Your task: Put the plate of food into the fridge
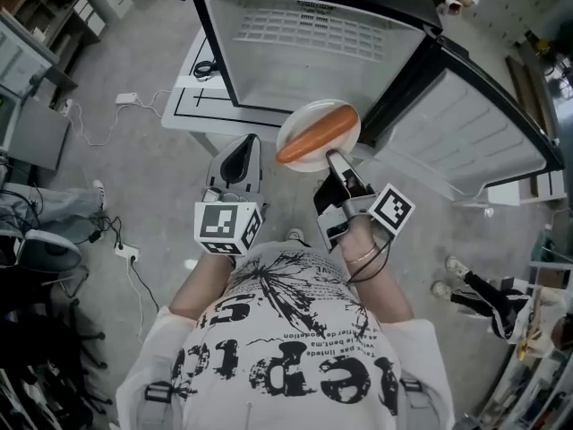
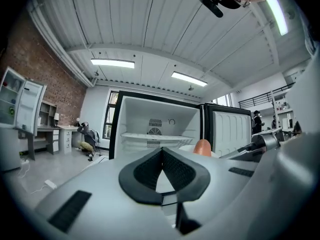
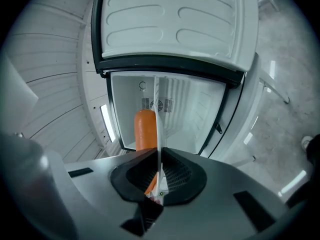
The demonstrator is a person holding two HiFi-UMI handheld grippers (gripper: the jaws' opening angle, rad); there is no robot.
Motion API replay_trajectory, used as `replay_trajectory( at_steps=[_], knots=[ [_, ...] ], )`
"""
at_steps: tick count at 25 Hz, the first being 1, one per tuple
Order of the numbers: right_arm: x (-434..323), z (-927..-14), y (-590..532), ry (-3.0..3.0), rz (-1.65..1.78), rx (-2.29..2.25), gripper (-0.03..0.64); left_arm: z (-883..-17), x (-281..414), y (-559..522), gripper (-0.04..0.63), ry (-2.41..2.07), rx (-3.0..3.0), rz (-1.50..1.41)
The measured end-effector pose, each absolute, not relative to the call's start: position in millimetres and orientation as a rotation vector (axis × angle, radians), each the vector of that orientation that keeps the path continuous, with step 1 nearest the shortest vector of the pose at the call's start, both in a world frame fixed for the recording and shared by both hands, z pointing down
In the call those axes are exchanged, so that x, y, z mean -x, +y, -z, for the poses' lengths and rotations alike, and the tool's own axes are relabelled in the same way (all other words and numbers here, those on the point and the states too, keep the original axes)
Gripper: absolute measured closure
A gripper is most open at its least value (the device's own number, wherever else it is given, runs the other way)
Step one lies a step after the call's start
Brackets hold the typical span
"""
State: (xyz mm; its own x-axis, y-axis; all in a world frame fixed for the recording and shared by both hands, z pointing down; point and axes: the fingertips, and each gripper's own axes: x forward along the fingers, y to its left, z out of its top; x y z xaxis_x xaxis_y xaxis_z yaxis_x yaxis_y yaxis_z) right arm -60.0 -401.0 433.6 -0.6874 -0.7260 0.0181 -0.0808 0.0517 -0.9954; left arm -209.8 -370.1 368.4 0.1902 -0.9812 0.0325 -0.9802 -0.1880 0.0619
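Two claws are carried level in front of the open fridge (image 1: 304,38). The left claw (image 2: 161,151) is fully closed with nothing between its jaws, and it is held just left of the plate (image 1: 304,117) without touching it. It is best kept clear of the plate's path, ready to steady the rim if needed. The plate is pinched at its near rim by the right claw (image 3: 159,156), whose jaws are closed on the thin edge, so the plate projects ahead of that claw towards the compartment. One long orange food item (image 1: 316,133) lies loose across the plate. A rim grip probably resists tilt poorly, so the plate should be kept flat and entered slowly above the shelf (image 2: 155,136), lest the food roll off. The compartment ahead of both claws appears empty. The door (image 1: 466,137) stands open to the right of the right claw.
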Motion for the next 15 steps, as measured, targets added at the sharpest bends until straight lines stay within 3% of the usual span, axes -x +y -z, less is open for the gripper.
replay_trajectory(
  at_steps=[15],
  knots=[
    [58.3,-431.5,-460.4,1.772,1.662,0.85,0.594,-364.4,226.3,-439.7,0.588,-1.947,-2.369,0.046]
  ],
)
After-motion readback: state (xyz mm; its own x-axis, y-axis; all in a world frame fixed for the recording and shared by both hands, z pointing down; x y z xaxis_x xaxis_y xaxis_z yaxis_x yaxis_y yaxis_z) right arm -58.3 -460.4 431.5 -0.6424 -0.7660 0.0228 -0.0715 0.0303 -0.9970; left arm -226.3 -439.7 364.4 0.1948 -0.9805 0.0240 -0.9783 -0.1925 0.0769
